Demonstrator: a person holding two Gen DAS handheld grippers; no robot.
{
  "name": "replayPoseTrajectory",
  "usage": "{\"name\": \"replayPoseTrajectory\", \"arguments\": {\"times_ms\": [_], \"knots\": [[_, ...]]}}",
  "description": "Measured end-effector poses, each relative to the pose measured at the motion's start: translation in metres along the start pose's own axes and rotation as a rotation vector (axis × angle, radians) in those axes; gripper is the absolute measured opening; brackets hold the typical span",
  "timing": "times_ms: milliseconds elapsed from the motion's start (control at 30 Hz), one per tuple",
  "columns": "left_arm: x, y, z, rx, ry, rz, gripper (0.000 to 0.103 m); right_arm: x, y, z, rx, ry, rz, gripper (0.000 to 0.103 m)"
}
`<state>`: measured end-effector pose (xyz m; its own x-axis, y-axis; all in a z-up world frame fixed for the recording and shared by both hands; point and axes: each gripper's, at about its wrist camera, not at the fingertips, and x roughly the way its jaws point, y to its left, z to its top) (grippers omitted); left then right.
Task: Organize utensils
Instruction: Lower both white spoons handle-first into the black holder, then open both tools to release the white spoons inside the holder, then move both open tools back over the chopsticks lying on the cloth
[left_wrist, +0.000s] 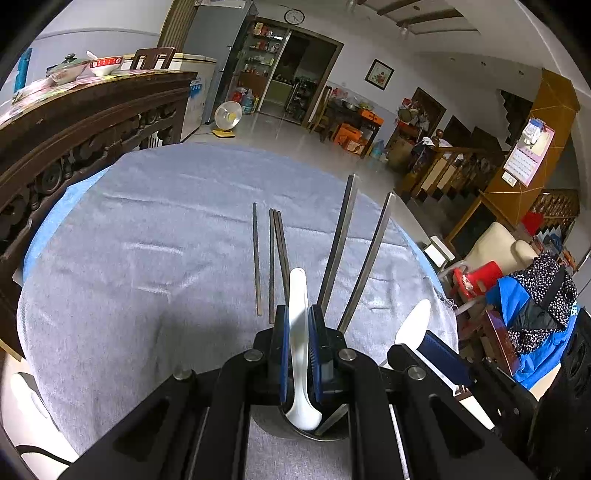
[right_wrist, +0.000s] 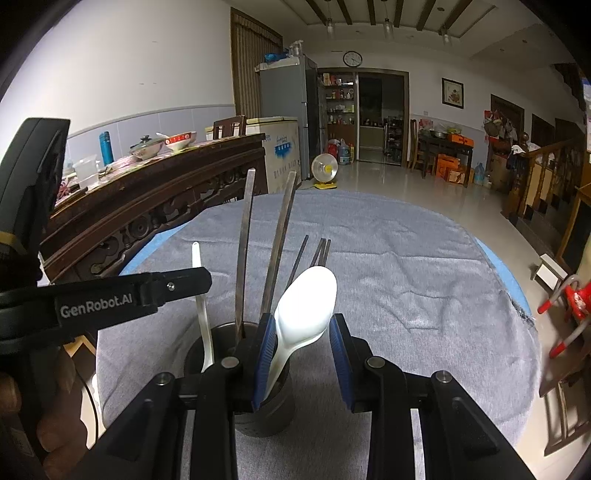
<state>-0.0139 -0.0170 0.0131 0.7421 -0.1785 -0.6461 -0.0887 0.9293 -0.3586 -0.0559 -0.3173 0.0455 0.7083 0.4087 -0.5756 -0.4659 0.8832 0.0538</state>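
Note:
A dark cup (left_wrist: 271, 424) (right_wrist: 269, 417) stands on the grey cloth (left_wrist: 147, 258) right below both grippers. My left gripper (left_wrist: 298, 314) is shut on the handle of a white spoon (left_wrist: 297, 291); its bowl sits down in the cup. In the right wrist view this gripper (right_wrist: 201, 282) comes in from the left, with the spoon's handle (right_wrist: 195, 254) poking above it. My right gripper (right_wrist: 301, 325) is shut on a second white spoon (right_wrist: 306, 306), bowl up, handle down into the cup. Two long dark chopsticks (left_wrist: 340, 243) (right_wrist: 245, 240) lean in the cup. Three more chopsticks (left_wrist: 273, 258) (right_wrist: 321, 251) lie flat beyond it.
The cloth covers a round table whose edge (left_wrist: 424, 251) curves off on the right. A carved wooden sideboard (left_wrist: 92, 122) with bowls stands close on the left. A red stool (left_wrist: 476, 277) and clothes sit right of the table. A hand (right_wrist: 55, 424) grasps the left tool.

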Motion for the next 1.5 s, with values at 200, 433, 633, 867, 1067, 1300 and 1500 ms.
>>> {"name": "replayPoseTrajectory", "arguments": {"times_ms": [200, 433, 633, 867, 1067, 1300, 1500], "knots": [[0.002, 0.0, -0.002, 0.002, 0.015, -0.004, 0.011, 0.0, -0.001, -0.001, 0.001, 0.003, 0.001, 0.033], [0.001, -0.001, -0.005, 0.007, 0.02, -0.011, 0.011, -0.001, 0.001, -0.006, -0.001, 0.006, 0.009, 0.033], [0.0, -0.001, -0.004, 0.01, 0.022, -0.01, 0.011, -0.002, 0.002, -0.007, -0.003, 0.004, 0.008, 0.033], [-0.002, 0.0, -0.007, 0.003, 0.038, -0.015, 0.011, -0.005, 0.003, -0.008, 0.002, 0.004, 0.019, 0.033], [-0.02, 0.007, 0.002, -0.032, 0.015, -0.034, 0.038, -0.016, -0.009, -0.003, 0.054, -0.025, 0.029, 0.035], [-0.051, 0.036, 0.024, -0.115, -0.098, 0.007, 0.058, -0.023, -0.047, 0.005, 0.163, -0.032, 0.009, 0.055], [-0.033, 0.076, 0.034, -0.194, -0.057, 0.119, 0.058, -0.001, -0.09, -0.005, 0.29, 0.068, 0.03, 0.055]]}}
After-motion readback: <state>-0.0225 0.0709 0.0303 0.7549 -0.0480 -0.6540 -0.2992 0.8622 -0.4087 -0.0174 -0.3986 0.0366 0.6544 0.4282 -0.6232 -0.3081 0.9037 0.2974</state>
